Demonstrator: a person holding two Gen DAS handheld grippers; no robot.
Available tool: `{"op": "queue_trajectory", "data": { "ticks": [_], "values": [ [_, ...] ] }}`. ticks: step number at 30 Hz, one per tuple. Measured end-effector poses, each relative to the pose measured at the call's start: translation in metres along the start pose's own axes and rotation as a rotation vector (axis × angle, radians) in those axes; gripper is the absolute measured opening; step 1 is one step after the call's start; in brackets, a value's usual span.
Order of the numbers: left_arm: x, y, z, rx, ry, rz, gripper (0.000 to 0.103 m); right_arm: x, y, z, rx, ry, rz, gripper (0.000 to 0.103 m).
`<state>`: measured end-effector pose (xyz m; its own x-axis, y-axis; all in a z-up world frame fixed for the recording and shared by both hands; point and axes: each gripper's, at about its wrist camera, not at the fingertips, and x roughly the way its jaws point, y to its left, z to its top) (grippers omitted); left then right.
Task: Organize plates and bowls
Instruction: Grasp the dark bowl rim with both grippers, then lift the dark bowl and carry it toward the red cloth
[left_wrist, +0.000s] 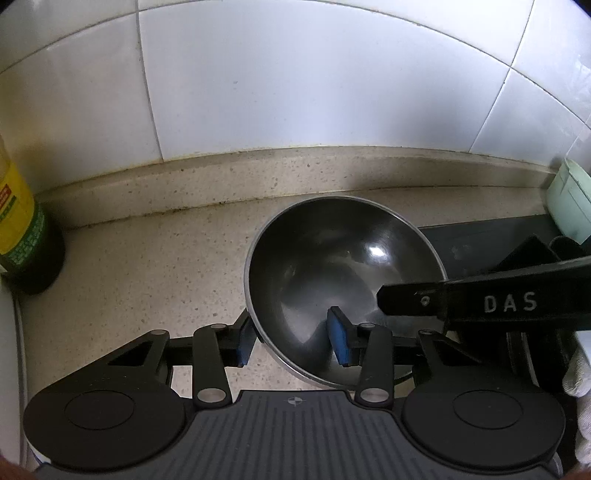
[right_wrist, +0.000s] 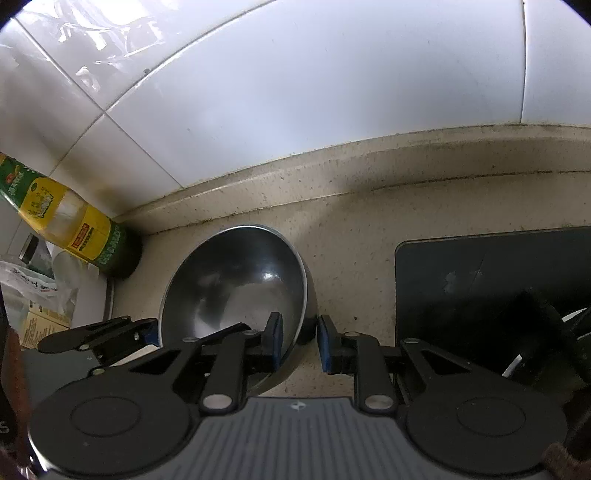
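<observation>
A dark metal bowl (left_wrist: 325, 273) sits on the speckled counter by the tiled wall; it also shows in the right wrist view (right_wrist: 236, 280). My left gripper (left_wrist: 291, 338) straddles the bowl's near left rim, one blue pad inside and one outside, with a wide gap, open. My right gripper (right_wrist: 299, 343) straddles the bowl's right rim, one pad inside and one outside, jaws apart and not pressing the wall. The right gripper's finger (left_wrist: 480, 299) crosses the left wrist view; the left gripper's finger (right_wrist: 99, 332) shows in the right wrist view.
A yellow-and-green bottle (left_wrist: 22, 229) stands at the left against the wall, also in the right wrist view (right_wrist: 74, 229). A dark flat tray (right_wrist: 491, 280) with black items lies to the right. A pale green container (left_wrist: 570, 206) stands at the far right.
</observation>
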<state>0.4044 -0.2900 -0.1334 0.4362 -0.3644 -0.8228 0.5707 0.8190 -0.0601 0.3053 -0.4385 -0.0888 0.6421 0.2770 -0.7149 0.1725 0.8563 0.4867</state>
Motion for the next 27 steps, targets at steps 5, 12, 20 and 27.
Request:
{"op": "queue_trajectory", "data": {
  "ticks": [5,12,20,27],
  "values": [
    [-0.003,-0.001,-0.001,0.007,0.002,0.002,0.049,0.004,0.000,-0.002,0.018,0.011,0.008,0.023],
    [-0.010,-0.002,0.004,0.006,-0.016,-0.003,0.048,-0.003,-0.001,-0.001,0.029,0.008,0.015,0.022],
    [-0.026,-0.001,0.011,-0.003,-0.053,-0.001,0.050,-0.019,0.004,0.004,0.027,-0.026,0.030,0.022],
    [-0.053,-0.005,0.012,0.004,-0.099,-0.005,0.050,-0.047,0.015,0.004,0.009,-0.069,0.030,0.022]
  ]
}}
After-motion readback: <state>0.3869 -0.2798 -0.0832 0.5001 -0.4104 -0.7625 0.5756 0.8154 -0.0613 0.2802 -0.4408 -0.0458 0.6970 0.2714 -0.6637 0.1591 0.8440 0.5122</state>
